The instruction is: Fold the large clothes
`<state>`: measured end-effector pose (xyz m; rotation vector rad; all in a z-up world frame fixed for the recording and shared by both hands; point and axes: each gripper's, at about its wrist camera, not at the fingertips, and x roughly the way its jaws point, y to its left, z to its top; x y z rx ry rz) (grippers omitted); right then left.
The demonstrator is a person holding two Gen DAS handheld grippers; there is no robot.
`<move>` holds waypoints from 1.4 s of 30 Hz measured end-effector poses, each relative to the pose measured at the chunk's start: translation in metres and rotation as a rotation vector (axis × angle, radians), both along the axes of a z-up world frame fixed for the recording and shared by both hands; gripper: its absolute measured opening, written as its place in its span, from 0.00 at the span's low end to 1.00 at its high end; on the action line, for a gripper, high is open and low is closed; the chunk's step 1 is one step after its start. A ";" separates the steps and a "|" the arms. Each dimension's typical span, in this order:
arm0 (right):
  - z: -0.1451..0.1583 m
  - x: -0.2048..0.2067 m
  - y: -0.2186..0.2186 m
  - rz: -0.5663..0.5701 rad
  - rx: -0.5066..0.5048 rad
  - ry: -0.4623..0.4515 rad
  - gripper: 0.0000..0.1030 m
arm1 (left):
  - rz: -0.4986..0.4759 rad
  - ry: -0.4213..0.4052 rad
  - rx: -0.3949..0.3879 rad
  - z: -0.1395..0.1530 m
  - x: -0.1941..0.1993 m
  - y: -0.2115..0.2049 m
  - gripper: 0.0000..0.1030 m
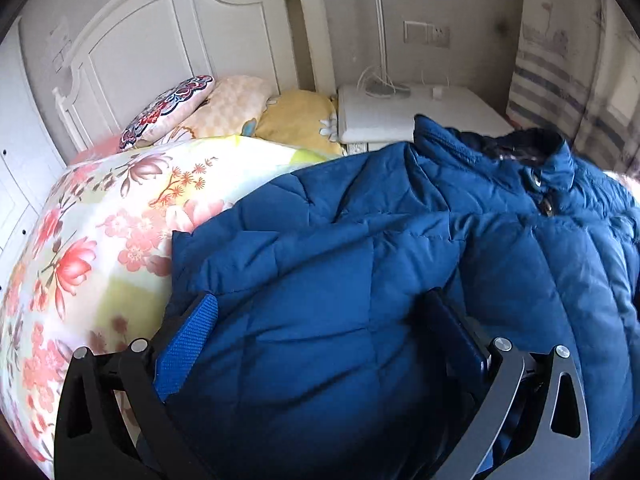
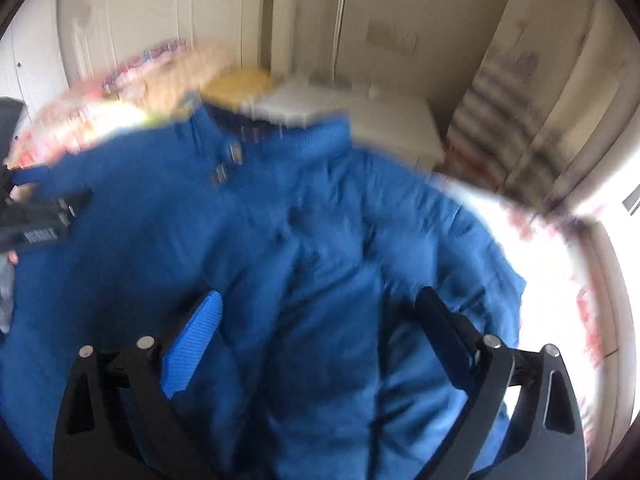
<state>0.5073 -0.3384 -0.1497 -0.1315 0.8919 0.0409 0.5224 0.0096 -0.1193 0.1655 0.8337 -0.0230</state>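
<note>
Nearest lens: left gripper (image 1: pixel 320 312) jaws spread wide over blue padded jacket (image 1: pixel 400 248), nothing pinched. Right gripper (image 2: pixel 320 312) likewise spread above same jacket; view blurred. Jacket flat on floral quilt (image 1: pixel 80 248), collar (image 1: pixel 520 152) far end. Beyond: pillows (image 1: pixel 224 108), white headboard (image 1: pixel 160 40), nightstand (image 1: pixel 380 116).

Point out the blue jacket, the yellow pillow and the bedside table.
blue jacket (image 1: pixel 360 272): left wrist view, on the quilted front panel.
yellow pillow (image 1: pixel 298 118): left wrist view, on the middle of its top face.
bedside table (image 1: pixel 400 114): left wrist view, on a bare part of its white top.
</note>
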 end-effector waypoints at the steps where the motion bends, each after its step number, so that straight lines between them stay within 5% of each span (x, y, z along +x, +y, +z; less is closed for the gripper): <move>1: -0.004 -0.003 -0.003 0.000 0.024 -0.037 0.98 | -0.001 -0.005 0.013 0.000 -0.001 -0.002 0.96; 6: 0.013 -0.014 0.007 -0.053 -0.034 -0.116 0.97 | 0.008 -0.030 0.036 0.000 -0.005 -0.005 0.96; 9: 0.055 -0.024 0.019 -0.038 -0.004 -0.269 0.97 | 0.022 -0.042 0.050 0.000 -0.005 -0.005 0.96; 15: 0.186 -0.026 0.036 0.022 0.018 -0.576 0.97 | 0.034 -0.047 0.053 0.001 -0.004 -0.004 0.96; 21: 0.251 -0.031 0.014 -0.027 0.048 -0.693 0.97 | 0.037 -0.051 0.062 0.001 -0.005 -0.006 0.96; 29: 0.264 -0.036 -0.022 -0.088 0.066 -0.692 0.97 | 0.041 -0.055 0.065 0.001 -0.005 -0.005 0.96; 42: 0.260 -0.037 -0.018 -0.078 0.058 -0.687 0.97 | 0.043 -0.054 0.056 0.002 -0.004 -0.004 0.96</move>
